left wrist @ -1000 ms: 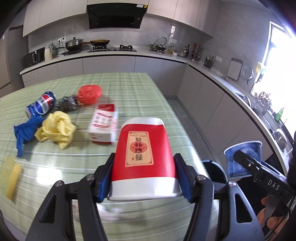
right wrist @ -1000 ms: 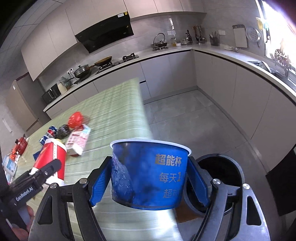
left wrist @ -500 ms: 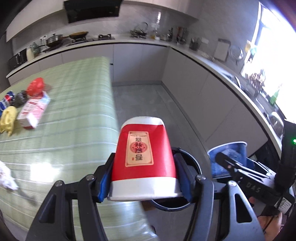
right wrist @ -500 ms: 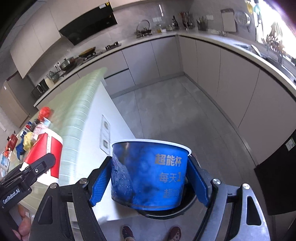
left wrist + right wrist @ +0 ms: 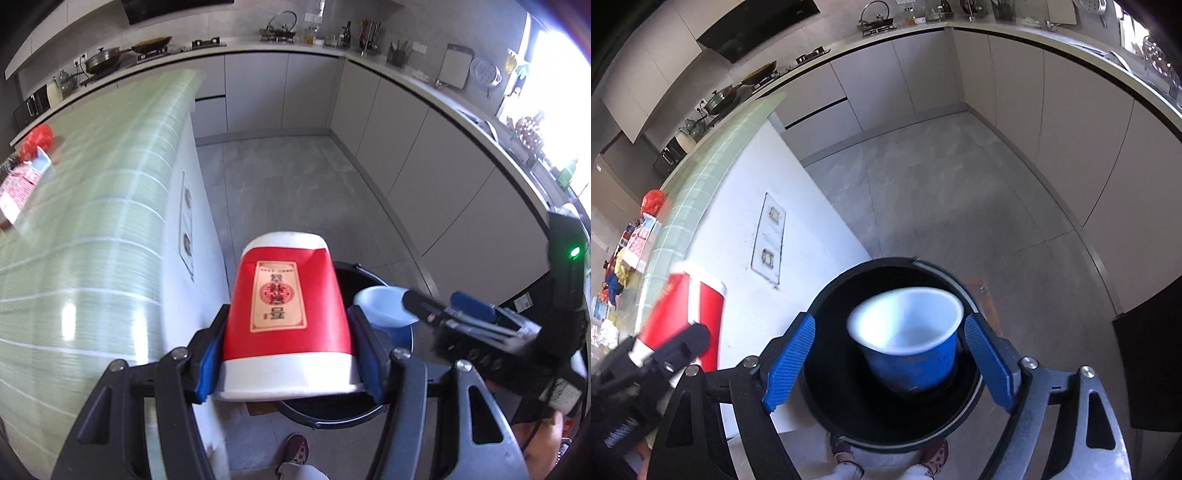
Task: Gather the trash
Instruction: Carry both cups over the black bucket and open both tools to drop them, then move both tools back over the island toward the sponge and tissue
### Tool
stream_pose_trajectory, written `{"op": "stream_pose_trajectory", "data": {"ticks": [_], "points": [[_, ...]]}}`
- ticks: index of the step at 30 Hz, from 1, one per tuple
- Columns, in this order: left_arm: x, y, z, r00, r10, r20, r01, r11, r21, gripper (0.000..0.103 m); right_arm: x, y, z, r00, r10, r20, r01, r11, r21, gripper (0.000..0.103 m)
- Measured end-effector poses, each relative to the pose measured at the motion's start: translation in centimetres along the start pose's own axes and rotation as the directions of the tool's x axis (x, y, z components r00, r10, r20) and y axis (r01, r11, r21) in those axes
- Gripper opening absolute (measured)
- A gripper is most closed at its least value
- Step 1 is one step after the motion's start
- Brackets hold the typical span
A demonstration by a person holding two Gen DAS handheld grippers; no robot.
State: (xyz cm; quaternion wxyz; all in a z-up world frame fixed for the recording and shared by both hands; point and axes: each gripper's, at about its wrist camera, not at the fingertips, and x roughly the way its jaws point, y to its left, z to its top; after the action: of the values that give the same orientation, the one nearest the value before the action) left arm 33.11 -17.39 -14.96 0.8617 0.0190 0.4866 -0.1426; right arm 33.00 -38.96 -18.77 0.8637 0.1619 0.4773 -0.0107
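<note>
Right gripper point(image 5: 886, 354) sits over the black bin point(image 5: 827, 387) on the floor; its jaws have just been opening, pads clear of the blue cup point(image 5: 908, 343), which is tipped inside the bin, so that drop looks done; left gripper point(image 5: 288, 354) clamps the red cup point(image 5: 288, 317) above the bin's near-left rim, lined up to drop next; more trash remains on the green table point(image 5: 92, 229), far left.

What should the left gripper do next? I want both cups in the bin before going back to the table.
Probably carry the red cup a little further over the black bin and open. The left gripper is clamped on it at the bin's near rim, while the blue cup lies inside the bin, clear of the right gripper, whose fingers have just been opening.
</note>
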Motion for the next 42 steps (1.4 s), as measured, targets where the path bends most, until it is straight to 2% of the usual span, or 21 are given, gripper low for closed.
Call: {"op": "stream_pose_trajectory", "data": {"ticks": [8, 11, 17, 22, 26, 31, 42], "points": [[3.5, -2.9, -0.4, 0.997, 0.006, -0.073, -0.003, 0.999, 0.039, 0.069, -1.7, -2.6, 0.3, 0.997, -0.056, 0.046, 0.055, 0.998, 0.024, 0.085], [3.5, -3.8, -0.1, 0.996, 0.032, -0.086, -0.027, 0.998, 0.061, 0.081, -2.3, -3.2, 0.3, 0.995, -0.077, 0.056, 0.075, 0.997, 0.034, 0.085], [0.5, -3.8, 0.5, 0.999, 0.025, -0.029, -0.024, 0.998, 0.054, 0.081, -3.6, -2.7, 0.4, 0.992, -0.095, 0.078, 0.092, 0.995, 0.036, 0.085], [-3.4, -2.9, 1.8, 1.0, 0.018, 0.018, -0.019, 0.999, 0.04, 0.081, -6.0, -0.6, 0.7, 0.99, -0.088, 0.112, 0.083, 0.996, 0.041, 0.085], [-7.1, -0.6, 2.2, 0.998, 0.008, 0.068, -0.009, 1.0, 0.015, 0.083, -8.4, 2.1, 1.1, 0.986, -0.067, 0.151, 0.064, 0.998, 0.027, 0.085], [-10.5, 3.5, 2.3, 0.994, 0.031, 0.109, -0.028, 0.999, -0.026, 0.083, -10.1, 7.7, 0.9, 0.985, -0.02, 0.174, 0.024, 1.0, -0.018, 0.085], [-15.4, 15.7, 1.0, 0.98, 0.114, 0.162, -0.098, 0.99, -0.101, 0.083, -11.2, 23.1, -1.0, 0.976, 0.08, 0.202, -0.053, 0.989, -0.138, 0.085]]}}
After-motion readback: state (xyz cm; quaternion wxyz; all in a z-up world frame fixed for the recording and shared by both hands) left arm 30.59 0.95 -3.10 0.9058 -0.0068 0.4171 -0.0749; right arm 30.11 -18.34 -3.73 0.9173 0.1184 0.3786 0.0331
